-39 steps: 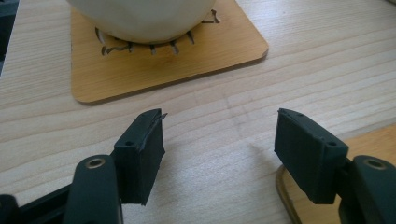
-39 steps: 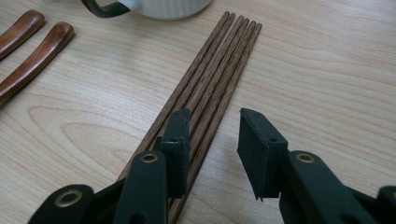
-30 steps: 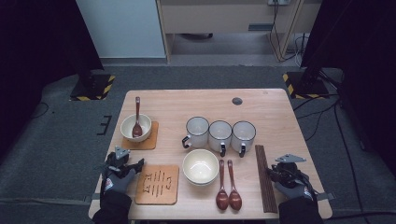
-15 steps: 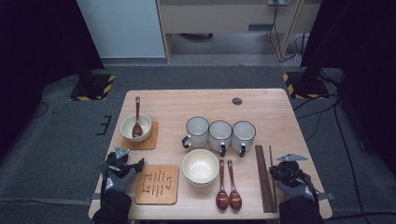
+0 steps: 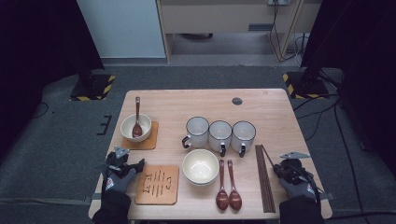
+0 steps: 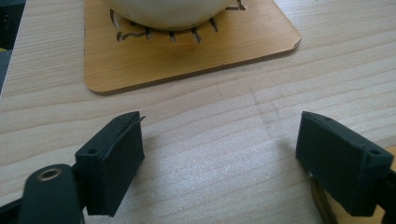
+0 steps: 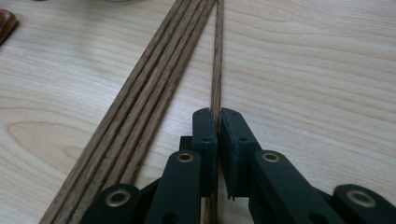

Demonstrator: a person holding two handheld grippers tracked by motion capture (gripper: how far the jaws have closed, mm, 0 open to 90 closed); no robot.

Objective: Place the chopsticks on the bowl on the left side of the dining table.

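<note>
One stick: right tongs (image 7: 218,122) have just closed on a thin dark wooden chopstick (image 7: 216,60), pinched near its end.
Axis: it runs straight ahead, beside the bundle of matching chopsticks (image 7: 154,79).
Left tongs (image 6: 219,154): just opened wide over bare tabletop (image 6: 210,135), nothing between.

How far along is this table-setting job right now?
Looks done: one bowl with a spoon sits on its coaster. In hand: the right gripper has just closed on a single chopstick beside the bundle; the left gripper, jaws just opening, holds nothing. Probably left: the second bowl, empty coaster, two spoons and three mugs.
</note>
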